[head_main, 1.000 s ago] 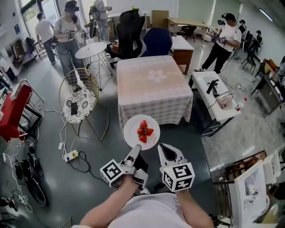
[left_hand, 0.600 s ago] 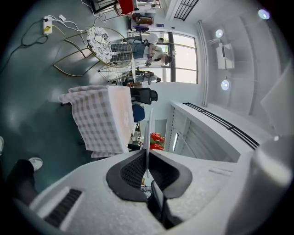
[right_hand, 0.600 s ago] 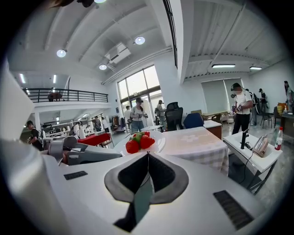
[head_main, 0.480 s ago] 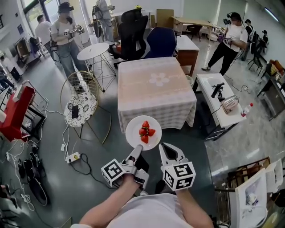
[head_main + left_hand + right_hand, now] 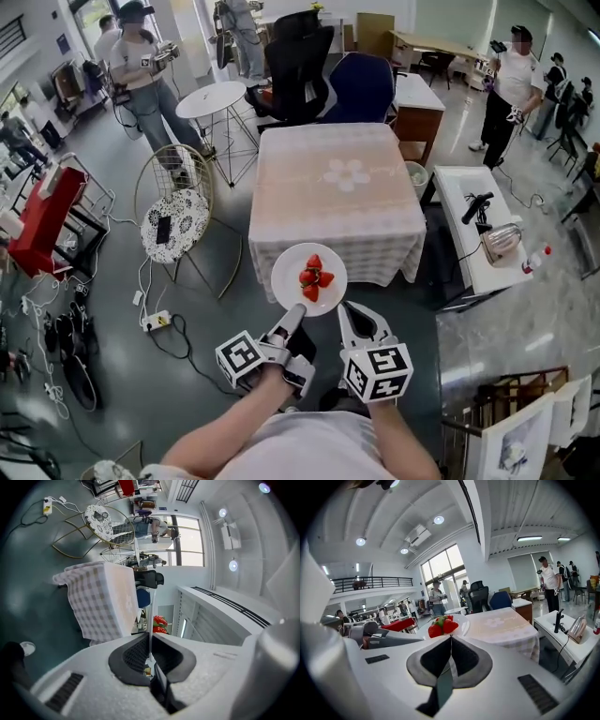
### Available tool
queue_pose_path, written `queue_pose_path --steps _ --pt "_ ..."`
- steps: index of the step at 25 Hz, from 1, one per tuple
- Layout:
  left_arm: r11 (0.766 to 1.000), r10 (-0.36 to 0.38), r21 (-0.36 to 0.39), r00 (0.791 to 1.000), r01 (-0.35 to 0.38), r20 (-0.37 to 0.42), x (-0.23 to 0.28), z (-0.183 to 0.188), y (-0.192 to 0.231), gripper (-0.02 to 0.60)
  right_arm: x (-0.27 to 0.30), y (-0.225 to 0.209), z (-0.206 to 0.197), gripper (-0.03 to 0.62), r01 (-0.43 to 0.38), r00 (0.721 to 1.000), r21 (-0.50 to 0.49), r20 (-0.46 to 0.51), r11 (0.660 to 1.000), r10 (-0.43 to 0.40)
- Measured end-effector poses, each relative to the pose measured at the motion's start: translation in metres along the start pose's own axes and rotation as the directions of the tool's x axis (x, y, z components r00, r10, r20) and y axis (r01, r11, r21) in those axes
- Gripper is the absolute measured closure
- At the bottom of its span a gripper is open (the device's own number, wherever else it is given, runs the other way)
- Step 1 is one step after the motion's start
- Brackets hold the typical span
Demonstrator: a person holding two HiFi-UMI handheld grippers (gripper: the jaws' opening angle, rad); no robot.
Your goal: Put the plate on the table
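A white plate [image 5: 308, 278] with several strawberries [image 5: 313, 277] hangs in the air just before the near edge of the table [image 5: 337, 192], which wears a pale checked cloth. My left gripper [image 5: 297, 313] is shut on the plate's near rim. In the left gripper view the plate [image 5: 150, 620] shows edge-on between the pads. My right gripper [image 5: 347, 310] sits by the plate's lower right rim, shut, with nothing seen between its jaws. From the right gripper [image 5: 451, 639] view, the plate [image 5: 459, 625] and strawberries [image 5: 442, 625] lie just beyond the tips.
A wire chair [image 5: 173, 223] with a patterned cushion stands left of the table, with a power strip [image 5: 155, 322] and cables on the floor. A low white bench [image 5: 473, 246] with gear is at the right. Office chairs [image 5: 302, 62] and standing people are behind the table.
The plate and both grippers have come closer to the table's near edge. The grip on the plate is unchanged.
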State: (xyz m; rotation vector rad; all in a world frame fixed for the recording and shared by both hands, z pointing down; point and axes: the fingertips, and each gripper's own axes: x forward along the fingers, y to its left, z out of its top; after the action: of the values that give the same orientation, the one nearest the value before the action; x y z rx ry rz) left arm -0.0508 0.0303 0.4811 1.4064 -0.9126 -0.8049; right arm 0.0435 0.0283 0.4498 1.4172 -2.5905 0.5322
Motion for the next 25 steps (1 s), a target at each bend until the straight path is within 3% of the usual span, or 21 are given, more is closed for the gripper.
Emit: queue_pose_path --steps 14,25 --pt "1.0 0.008 -0.007 0.997 -0.008 0.078 0.064 -0.021 -0.013 0.563 0.016 -0.063 0.027 0.589 -0.093 0.996 -0.004 0.012 0.996 0.093" --pt "1.0 0.023 -0.019 0.998 -0.021 0.06 0.098 -0.024 -0.007 0.563 0.029 -0.093 0.032 0.589 -0.077 0.997 0.014 0.0 0.997 0.077"
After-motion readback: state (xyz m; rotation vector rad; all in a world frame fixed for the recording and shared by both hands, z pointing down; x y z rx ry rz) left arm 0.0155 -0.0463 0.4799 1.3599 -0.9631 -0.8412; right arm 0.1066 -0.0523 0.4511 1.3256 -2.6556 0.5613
